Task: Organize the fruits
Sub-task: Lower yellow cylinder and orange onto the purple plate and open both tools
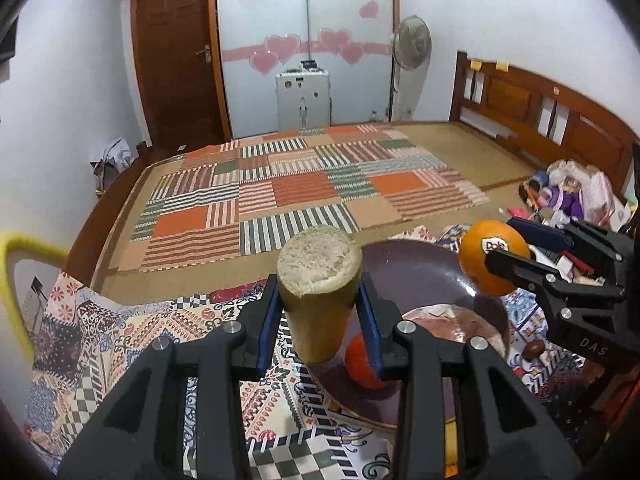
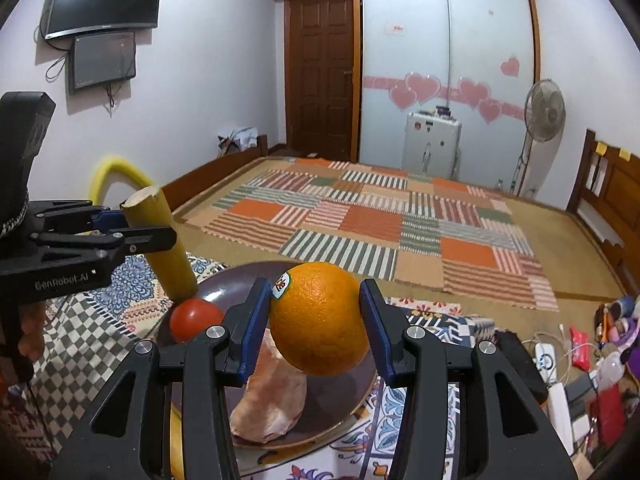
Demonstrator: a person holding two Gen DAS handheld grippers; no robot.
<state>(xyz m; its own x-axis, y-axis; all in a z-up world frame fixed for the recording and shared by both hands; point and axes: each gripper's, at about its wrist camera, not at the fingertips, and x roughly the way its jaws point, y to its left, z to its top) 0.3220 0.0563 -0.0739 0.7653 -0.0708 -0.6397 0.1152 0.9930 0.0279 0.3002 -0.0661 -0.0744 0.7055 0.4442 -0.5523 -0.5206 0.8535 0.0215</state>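
Observation:
My left gripper (image 1: 318, 312) is shut on a tan sugarcane stick (image 1: 318, 292) with a cut fibrous end, held tilted over the left rim of a dark purple plate (image 1: 416, 268). It also shows in the right wrist view (image 2: 162, 240). My right gripper (image 2: 316, 320) is shut on an orange (image 2: 318, 318) with a Dole sticker, held above the plate (image 2: 344, 392); the orange also shows in the left wrist view (image 1: 492, 256). A small red tomato (image 2: 194, 318) and a pale pinkish fruit piece (image 2: 272, 400) lie on the plate.
The plate sits on a patterned cloth (image 1: 132, 344) at the near end of a bed with a striped patchwork mat (image 1: 280, 196). Clutter of toys and cables (image 2: 580, 360) lies to the right. A wooden headboard (image 1: 540, 112) runs along the right side.

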